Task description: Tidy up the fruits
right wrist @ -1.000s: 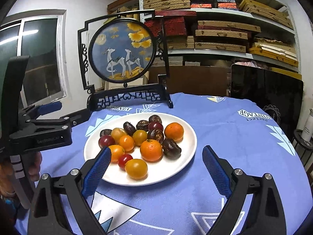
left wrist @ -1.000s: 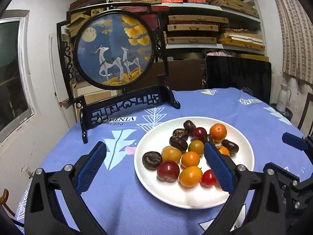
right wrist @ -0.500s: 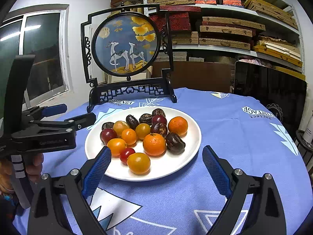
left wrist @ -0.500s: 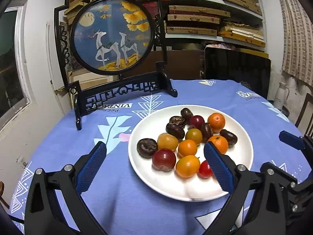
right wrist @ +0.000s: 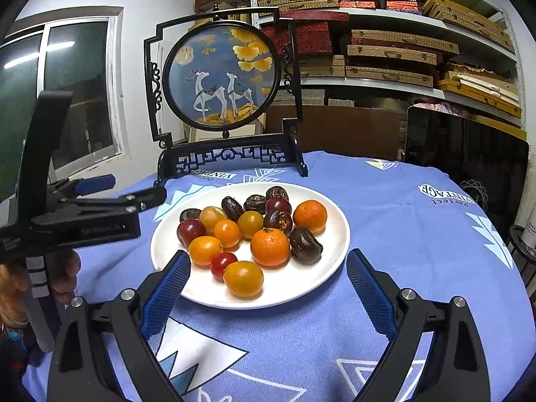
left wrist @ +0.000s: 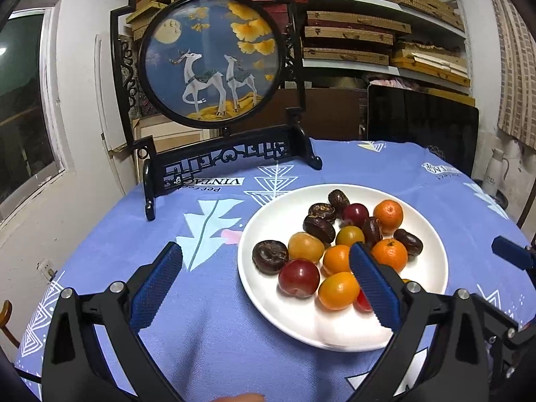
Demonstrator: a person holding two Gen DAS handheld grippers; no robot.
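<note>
Hovering above the round counter draped in a blue patterned cloth (right wrist: pixel 402 221), both tools empty. Left gripper (left wrist: pixel 264 283) with its blue-padded fingers (left wrist: pixel 155 288) spread wide, released, gripping nothing; the left finger hanging over bare cloth, the right finger overlapping the near right part of the round white plate (left wrist: pixel 268 288) in the left wrist view. Right gripper (right wrist: pixel 266 289) likewise released, its fingers (right wrist: pixel 165 291) wide apart and straddling the near rim of that plate, not touching any fruit.

Sitting heaped on the plate, near the middle of the counter: orange mandarins such as the one nearest the centre (right wrist: pixel 269 246), a yellow-orange round fruit (right wrist: pixel 243 278) at the near edge, a small red cherry tomato (right wrist: pixel 222 263) just beside it, dark red plums (left wrist: pixel 298 278), and wrinkled dark brown fruits (left wrist: pixel 269 256) scattered among and behind them. All fruits mixed together, many touching.

Standing upright behind the plate, at the far edge of the counter, a black carved frame holding a round blue picture of two white deer (left wrist: pixel 211 67). Showing at the left of the right wrist view, the left gripper's black body, held by a hand (right wrist: pixel 63 274). Lining the wall beyond, shelves stacked with flat woven boxes (right wrist: pixel 395 50).
</note>
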